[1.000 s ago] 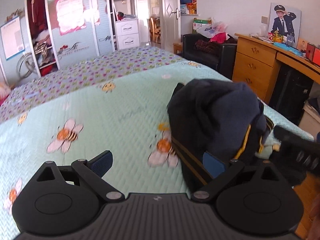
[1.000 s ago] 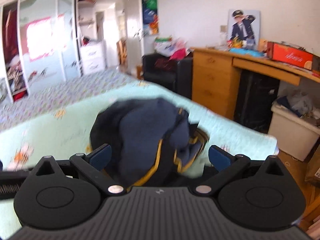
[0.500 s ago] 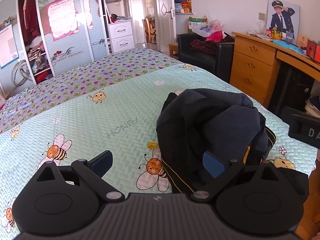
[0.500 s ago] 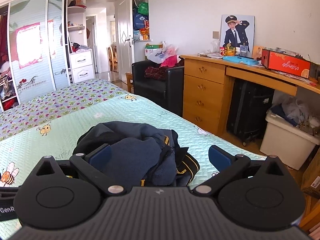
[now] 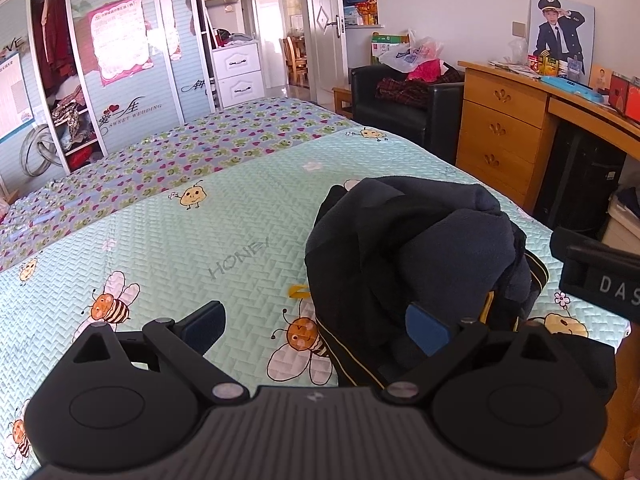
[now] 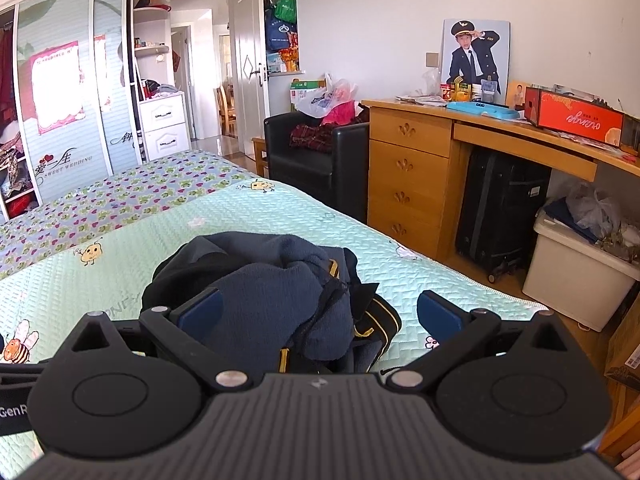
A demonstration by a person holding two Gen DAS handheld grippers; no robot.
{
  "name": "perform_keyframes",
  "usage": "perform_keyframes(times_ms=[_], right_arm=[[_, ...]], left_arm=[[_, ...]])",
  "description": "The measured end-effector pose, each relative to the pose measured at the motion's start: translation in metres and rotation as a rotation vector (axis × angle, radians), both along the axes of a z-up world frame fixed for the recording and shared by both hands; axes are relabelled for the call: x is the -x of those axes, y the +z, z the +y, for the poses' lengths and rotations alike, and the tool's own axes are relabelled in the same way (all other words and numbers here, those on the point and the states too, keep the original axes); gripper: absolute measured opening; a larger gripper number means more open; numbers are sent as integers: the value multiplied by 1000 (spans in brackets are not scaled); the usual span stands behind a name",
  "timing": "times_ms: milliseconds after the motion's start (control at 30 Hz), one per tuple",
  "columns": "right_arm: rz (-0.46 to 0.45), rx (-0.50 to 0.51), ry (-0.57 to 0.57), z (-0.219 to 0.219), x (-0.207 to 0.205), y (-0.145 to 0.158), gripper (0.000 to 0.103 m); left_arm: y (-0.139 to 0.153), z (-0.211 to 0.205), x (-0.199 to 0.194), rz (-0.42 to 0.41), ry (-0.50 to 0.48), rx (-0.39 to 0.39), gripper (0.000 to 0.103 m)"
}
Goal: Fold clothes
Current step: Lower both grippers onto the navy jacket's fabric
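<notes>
Lay crumpled in a dark heap, the jacket (image 5: 416, 256), on the green bee-print bedspread (image 5: 208, 240) near the bed's right edge, by the desk (image 6: 408, 168). Spread wide and empty, the left gripper (image 5: 316, 326), right pad against the heap's near side. Gaped likewise, the right gripper (image 6: 318, 312), straddling the heap, gripping nothing.

Both views are bright and pretty sharp, no motion blur. Daylight pours in through the doorway (image 5: 294, 56) at the back and blows out there, plus there's glare on the wardrobe doors (image 6: 56, 92). Heavy fisheye bending near the edges, dark vignette in the corners. The dark clothes (image 5: 416, 256) lose detail in shadow.
</notes>
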State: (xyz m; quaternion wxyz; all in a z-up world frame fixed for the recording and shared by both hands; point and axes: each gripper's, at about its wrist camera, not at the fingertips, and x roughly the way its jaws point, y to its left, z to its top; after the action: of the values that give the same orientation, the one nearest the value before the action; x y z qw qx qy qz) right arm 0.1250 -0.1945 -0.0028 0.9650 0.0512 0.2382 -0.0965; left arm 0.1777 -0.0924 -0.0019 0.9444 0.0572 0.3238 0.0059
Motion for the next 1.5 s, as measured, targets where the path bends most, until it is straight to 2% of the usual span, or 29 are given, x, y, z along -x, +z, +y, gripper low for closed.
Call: perform_keyframes(times_ms=[467,667,833,1000,1133,1300,1367,1467,1500], right_arm=[[32,-12,-1,-5,-11,-13,103],[65,-22,-10,-13,-25,-28,103],[121,-66,-27,-29,-39,-59,103],[178,-205,3,-50,-55,-99,103],[168,-275,17,-55,-73,-111,103],[170,-308,68,-49,-98,-119,103],[188,-328,76,-47,-105,-126,101],[208,-340,87,-44,-114,-135,82],[221,-342,86,-43,-117,-138,79]], left_arm=[[-10,-6,-10,20,-10,-3,100],[-22,-10,-22,40,-14,-9,100],[-51,-16,-39,92,-7,-34,100],[-85,-20,-61,144,1,-38,99],[-105,-26,-83,161,-2,-36,99],[-125,-32,-103,215,-5,-31,97],[-127,-33,-107,212,-8,-21,97],[-131,-34,-112,211,-16,-12,97],[-133,-34,-114,214,-19,-10,97]])
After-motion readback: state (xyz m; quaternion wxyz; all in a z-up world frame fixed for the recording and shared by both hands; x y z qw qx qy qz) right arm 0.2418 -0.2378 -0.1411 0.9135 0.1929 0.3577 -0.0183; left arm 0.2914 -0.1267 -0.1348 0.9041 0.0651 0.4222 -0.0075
